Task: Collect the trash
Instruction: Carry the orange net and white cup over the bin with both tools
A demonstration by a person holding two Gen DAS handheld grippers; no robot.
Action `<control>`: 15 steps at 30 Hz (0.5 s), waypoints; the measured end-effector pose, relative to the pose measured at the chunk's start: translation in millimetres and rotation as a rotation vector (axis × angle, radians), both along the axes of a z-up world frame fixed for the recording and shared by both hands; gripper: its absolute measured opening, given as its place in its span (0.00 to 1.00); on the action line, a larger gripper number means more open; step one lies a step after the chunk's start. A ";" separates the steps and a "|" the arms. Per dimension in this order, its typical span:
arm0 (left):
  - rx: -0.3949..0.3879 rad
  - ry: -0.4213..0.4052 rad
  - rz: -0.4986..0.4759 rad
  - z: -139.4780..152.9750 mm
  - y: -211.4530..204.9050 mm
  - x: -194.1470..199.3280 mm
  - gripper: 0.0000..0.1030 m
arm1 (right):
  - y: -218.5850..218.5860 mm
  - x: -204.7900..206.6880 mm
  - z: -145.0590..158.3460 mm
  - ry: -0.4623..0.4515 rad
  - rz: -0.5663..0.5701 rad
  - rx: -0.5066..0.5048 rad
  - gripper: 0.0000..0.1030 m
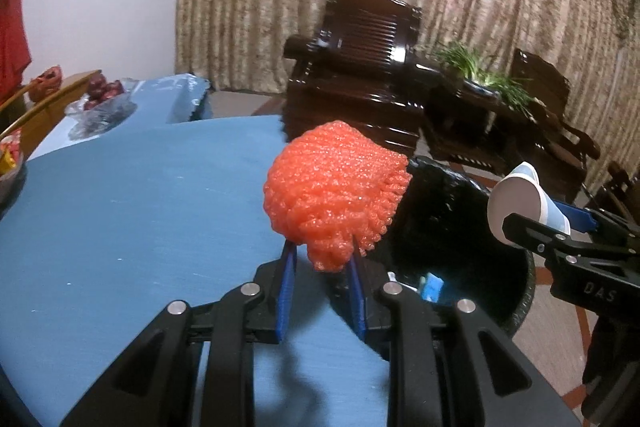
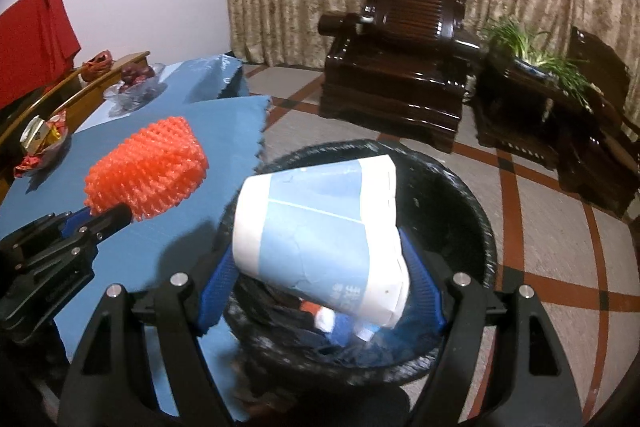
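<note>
My left gripper (image 1: 320, 259) is shut on an orange foam fruit net (image 1: 336, 191), held over the right edge of the blue table (image 1: 120, 219), just left of the black-lined trash bin (image 1: 460, 227). In the right wrist view the orange net (image 2: 148, 175) and left gripper (image 2: 108, 217) sit at the left. My right gripper (image 2: 320, 259) is shut on a blue-and-white paper cup (image 2: 320, 227), lying sideways above the open bin (image 2: 472, 227). The left wrist view shows this cup (image 1: 520, 203) at the bin's right side. Trash lies inside the bin.
Dark wooden armchairs (image 2: 400, 67) and a plant stand (image 2: 532, 75) line the curtain behind the bin. The table's far end holds a bag of red fruit (image 1: 104, 99) and a snack dish (image 2: 40, 147). Tiled floor (image 2: 540, 247) lies right of the bin.
</note>
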State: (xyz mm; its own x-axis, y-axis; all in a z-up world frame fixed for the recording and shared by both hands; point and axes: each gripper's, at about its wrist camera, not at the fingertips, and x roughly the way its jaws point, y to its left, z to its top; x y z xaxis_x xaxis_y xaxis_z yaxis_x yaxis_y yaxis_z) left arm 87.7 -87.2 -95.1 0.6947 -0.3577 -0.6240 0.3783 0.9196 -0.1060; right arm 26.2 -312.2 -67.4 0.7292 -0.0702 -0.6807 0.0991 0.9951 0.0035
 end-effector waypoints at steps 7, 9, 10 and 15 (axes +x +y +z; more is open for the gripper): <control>0.015 0.023 -0.053 -11.5 -26.6 2.6 0.23 | -22.3 -3.6 -15.4 0.025 -0.031 0.003 0.71; 0.020 0.028 -0.066 -14.7 -36.8 5.4 0.23 | -29.4 -2.2 -20.7 0.034 -0.038 0.005 0.71; 0.021 0.030 -0.070 -16.0 -38.1 6.7 0.23 | -32.5 -1.4 -22.0 0.036 -0.040 0.005 0.71; 0.033 0.044 -0.090 -26.2 -55.0 14.4 0.23 | -46.7 2.9 -32.3 0.049 -0.056 0.007 0.71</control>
